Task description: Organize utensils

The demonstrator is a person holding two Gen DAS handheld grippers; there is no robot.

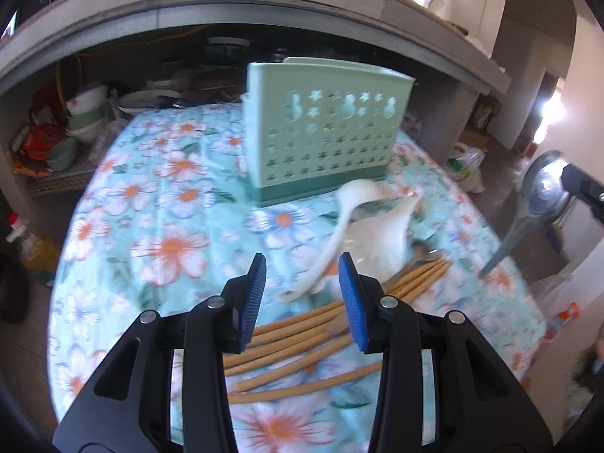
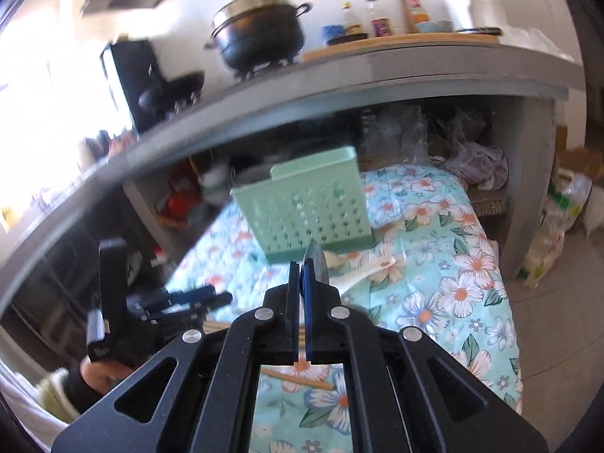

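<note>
A mint green perforated utensil holder (image 1: pixel 321 132) stands upright at the far side of the floral table; it also shows in the right wrist view (image 2: pixel 309 211). Two white ceramic spoons (image 1: pixel 351 226) and several wooden chopsticks (image 1: pixel 302 343) lie in front of it. My left gripper (image 1: pixel 302 294) is open and empty above the chopsticks. My right gripper (image 2: pixel 301 275) is shut on a metal spoon (image 2: pixel 315 262), held in the air short of the holder. In the left wrist view that spoon (image 1: pixel 536 204) hangs at the right with the right gripper's tip (image 1: pixel 583 188).
The floral cloth (image 1: pixel 170 207) covers the table, which stands against a concrete counter (image 1: pixel 226 3). Bowls and bags (image 1: pixel 87 113) fill the shelf under it. A black pot (image 2: pixel 260 34) and bottles stand on top. My left gripper (image 2: pixel 181 302) shows at the left in the right wrist view.
</note>
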